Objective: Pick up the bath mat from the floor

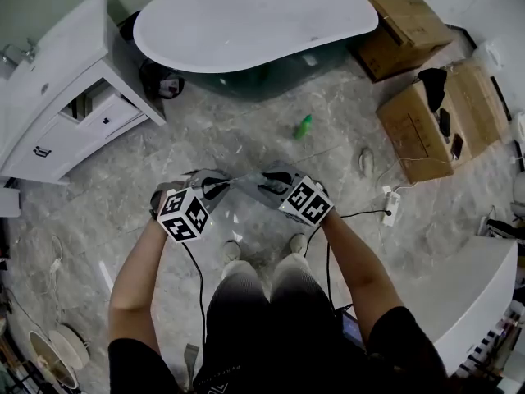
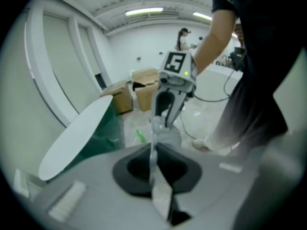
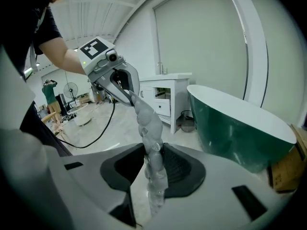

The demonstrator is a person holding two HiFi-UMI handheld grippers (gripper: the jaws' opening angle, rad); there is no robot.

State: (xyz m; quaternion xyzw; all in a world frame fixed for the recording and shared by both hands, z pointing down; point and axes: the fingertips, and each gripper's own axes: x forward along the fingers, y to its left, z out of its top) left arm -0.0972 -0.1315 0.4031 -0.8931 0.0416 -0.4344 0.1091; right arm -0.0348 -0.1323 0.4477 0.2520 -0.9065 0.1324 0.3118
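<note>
The bath mat point(image 1: 240, 210) is clear and bumpy, and it hangs off the floor, stretched between my two grippers in front of the person's legs. My left gripper point(image 1: 212, 190) is shut on one top corner; in its own view a thin edge of the mat point(image 2: 152, 150) runs between the jaws. My right gripper point(image 1: 267, 185) is shut on the other corner, with the knobbly mat point(image 3: 150, 143) pressed between its pads. Each gripper view shows the other gripper across the mat: the right one point(image 2: 166, 113) and the left one point(image 3: 124, 91).
A white and green bathtub point(image 1: 246, 19) stands ahead, a white vanity cabinet point(image 1: 70, 105) to the left. A green bottle point(image 1: 303, 126) lies on the marble floor. Cardboard boxes point(image 1: 431, 117) and a power strip point(image 1: 391, 207) sit to the right, with cables trailing.
</note>
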